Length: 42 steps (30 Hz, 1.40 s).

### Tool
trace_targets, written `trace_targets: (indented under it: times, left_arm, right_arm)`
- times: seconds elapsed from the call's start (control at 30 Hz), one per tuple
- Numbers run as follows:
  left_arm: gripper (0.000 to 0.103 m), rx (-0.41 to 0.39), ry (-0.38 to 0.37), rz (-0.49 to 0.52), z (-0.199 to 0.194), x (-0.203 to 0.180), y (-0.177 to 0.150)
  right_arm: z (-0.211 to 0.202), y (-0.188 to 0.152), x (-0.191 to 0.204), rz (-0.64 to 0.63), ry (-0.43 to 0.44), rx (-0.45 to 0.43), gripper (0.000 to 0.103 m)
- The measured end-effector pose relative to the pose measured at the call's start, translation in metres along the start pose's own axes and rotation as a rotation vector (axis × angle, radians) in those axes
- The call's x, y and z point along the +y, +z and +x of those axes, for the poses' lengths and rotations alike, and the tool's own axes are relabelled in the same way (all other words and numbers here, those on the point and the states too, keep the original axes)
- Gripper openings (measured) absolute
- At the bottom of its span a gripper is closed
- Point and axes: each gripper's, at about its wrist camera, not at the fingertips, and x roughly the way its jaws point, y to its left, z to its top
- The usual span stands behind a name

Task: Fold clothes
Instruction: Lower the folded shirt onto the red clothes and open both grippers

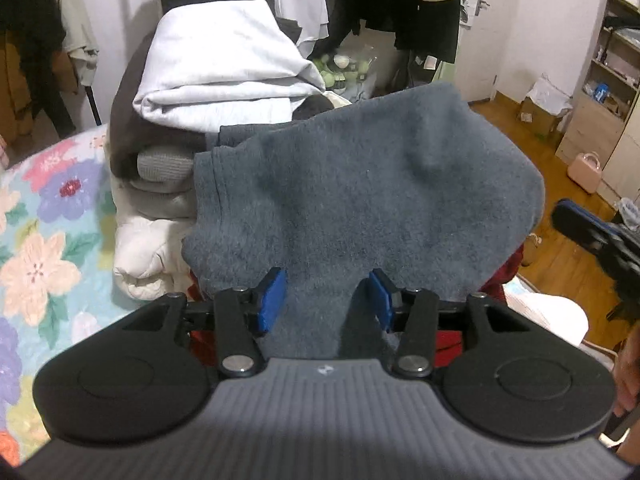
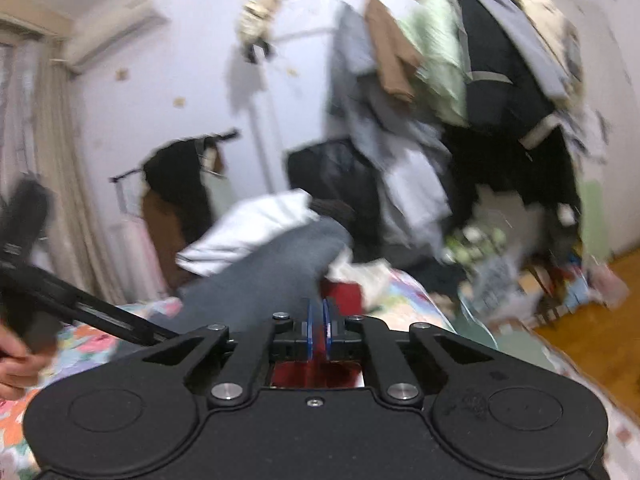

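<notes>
Grey fleece garment fills the centre of the left wrist frame, folded into a compact block and resting over a red item whose edge shows at lower right. We note it lies at the front of a stack of folded clothes in the upper left, white on top, grey knits and cream below, all on a floral bedspread. In our judgement it sits there to join that pile.

We find the left gripper with its blue pads spread wide, one on either side of a strip of fleece at lower centre. They flank the cloth without pinching it, a pose that suits either letting go or pressing the fold flat; we cannot tell which.

The right gripper shows in the blurred right wrist frame with its pads nearly together at centre. Red shows behind them, but we cannot tell whether they grip anything. The same grey garment appears mid-frame there, below the white fold. A hand sits at the left edge.
</notes>
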Motion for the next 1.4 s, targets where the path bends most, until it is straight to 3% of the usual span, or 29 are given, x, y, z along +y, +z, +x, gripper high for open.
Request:
trace_targets:
  times: [0.1, 0.2, 0.23, 0.33, 0.5, 0.83, 0.93, 1.0, 1.1, 1.2, 1.33, 1.4]
  left_arm:
    - [0.047, -0.012, -0.031, 0.037, -0.006, 0.001, 0.005]
    - [0.047, -0.061, -0.075, 0.103, -0.016, -0.005, 0.019]
    - [0.048, -0.069, -0.101, 0.119, -0.017, -0.008, 0.028]
    - [0.062, -0.012, -0.188, 0.131, -0.003, -0.023, 0.057]
    - [0.062, 0.042, -0.228, 0.080, 0.042, -0.043, 0.093]
    - [0.064, 0.097, -0.165, 0.022, 0.096, -0.042, 0.101]
    - [0.065, 0.090, -0.100, 0.091, 0.100, -0.053, 0.096]
    - [0.067, 0.066, -0.060, 0.122, 0.091, -0.060, 0.091]
    - [0.080, 0.023, -0.009, 0.161, 0.068, -0.067, 0.079]
    - [0.089, 0.012, 0.043, 0.217, 0.040, -0.067, 0.067]
    - [0.090, 0.043, 0.142, 0.242, 0.012, -0.058, 0.055]
    - [0.090, 0.052, 0.152, 0.225, -0.005, -0.047, 0.045]
  right_arm:
    - [-0.007, 0.005, 0.015, -0.069, 0.060, -0.048, 0.013]
    - [-0.006, 0.001, 0.028, -0.153, 0.067, -0.070, 0.034]
    - [-0.003, -0.001, 0.031, -0.168, 0.058, -0.073, 0.034]
    - [0.011, -0.011, 0.031, -0.164, 0.036, -0.086, 0.041]
    - [0.038, -0.031, 0.017, -0.115, -0.059, -0.020, 0.046]
    - [0.044, -0.039, -0.001, -0.025, -0.038, 0.028, 0.046]
    - [0.046, -0.041, -0.007, 0.003, -0.031, 0.042, 0.046]
    - [0.047, -0.042, -0.011, 0.021, -0.027, 0.052, 0.047]
    - [0.044, -0.037, -0.006, 0.005, -0.046, 0.093, 0.050]
    - [0.041, -0.027, 0.001, 0.003, -0.086, 0.156, 0.079]
    - [0.034, -0.018, 0.002, 0.085, -0.055, 0.216, 0.080]
    - [0.028, -0.015, 0.006, 0.094, -0.042, 0.244, 0.080]
